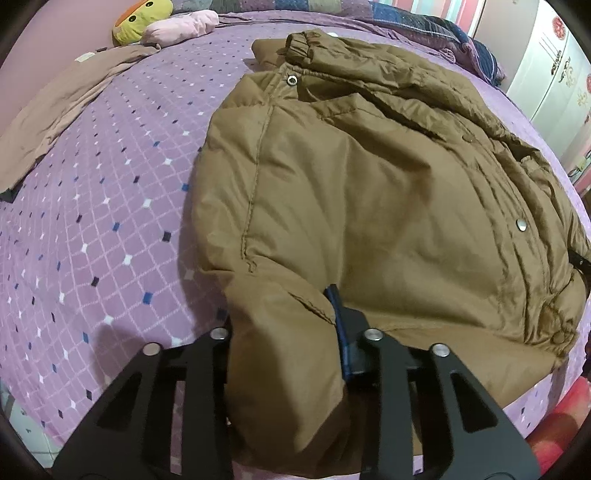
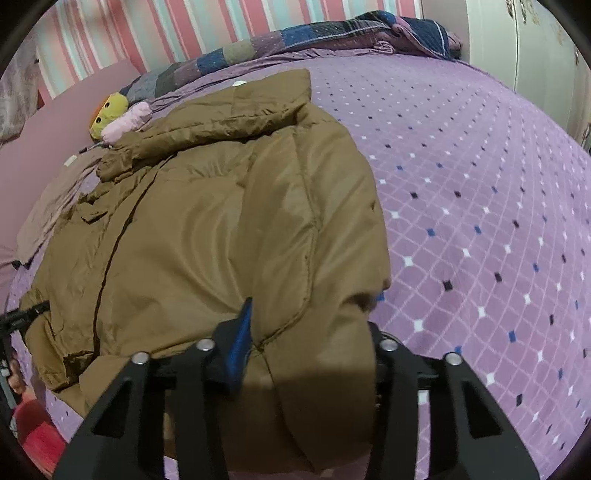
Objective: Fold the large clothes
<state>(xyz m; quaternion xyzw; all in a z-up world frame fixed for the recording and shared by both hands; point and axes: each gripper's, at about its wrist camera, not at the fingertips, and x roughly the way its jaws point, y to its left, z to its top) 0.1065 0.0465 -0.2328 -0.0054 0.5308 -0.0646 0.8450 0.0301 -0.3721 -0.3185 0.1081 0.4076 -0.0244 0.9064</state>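
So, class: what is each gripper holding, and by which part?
Both hold the brown padded jacket: left gripper pinches its near-left hem corner, right gripper its near-right hem corner.

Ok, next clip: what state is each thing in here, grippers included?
Jacket: spread on the bed, sleeves folded across the body, hem corners gripped.
Left gripper: shut on jacket.
Right gripper: shut on jacket.
Pink garment: crumpled, unfolded.
Quilt: bunched at the bed's far edge.
Plush toy: lying by the quilt.
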